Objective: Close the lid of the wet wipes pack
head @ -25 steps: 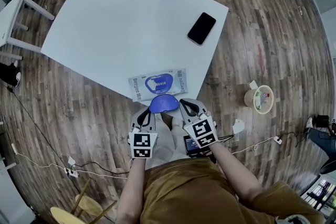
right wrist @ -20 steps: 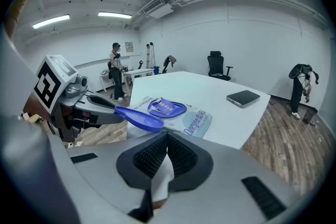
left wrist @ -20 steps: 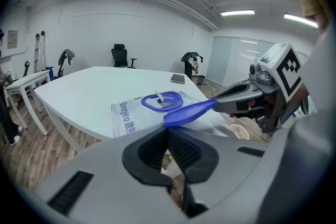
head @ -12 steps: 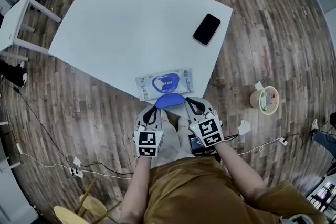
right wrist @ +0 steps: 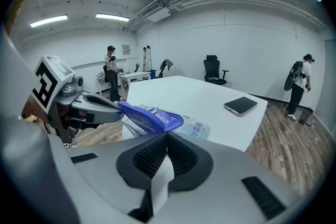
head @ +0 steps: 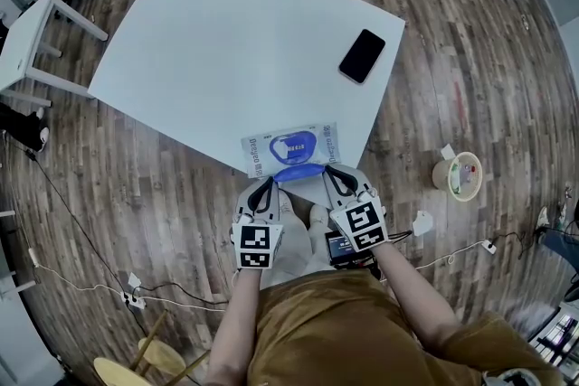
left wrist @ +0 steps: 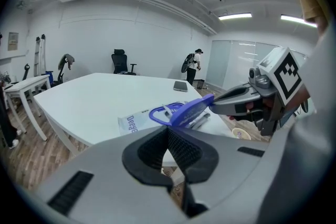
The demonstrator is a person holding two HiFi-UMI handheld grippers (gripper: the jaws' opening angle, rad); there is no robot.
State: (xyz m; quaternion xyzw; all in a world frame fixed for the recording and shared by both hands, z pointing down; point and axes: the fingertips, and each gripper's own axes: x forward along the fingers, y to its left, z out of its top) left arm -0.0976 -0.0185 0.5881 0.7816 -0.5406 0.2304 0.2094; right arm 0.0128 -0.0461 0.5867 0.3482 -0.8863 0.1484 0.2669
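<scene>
The wet wipes pack lies at the near edge of the white table. Its blue lid stands open, tilted up over the table's edge. My left gripper is shut, and its tip is at the lid's left end. My right gripper is shut too, its tip against the lid's right end. In the left gripper view the lid rises beyond my shut left gripper, with the right gripper's tip touching it. In the right gripper view the lid sits past my right gripper.
A black phone lies near the table's far right edge. On the wooden floor to the right stand a paper bowl and loose cables. A small white desk is at the far left. People stand far off in the room.
Both grippers have moved forward to the ends of the lid. The lid has gone from lying flat open to tilted up, and looks narrower from above.
</scene>
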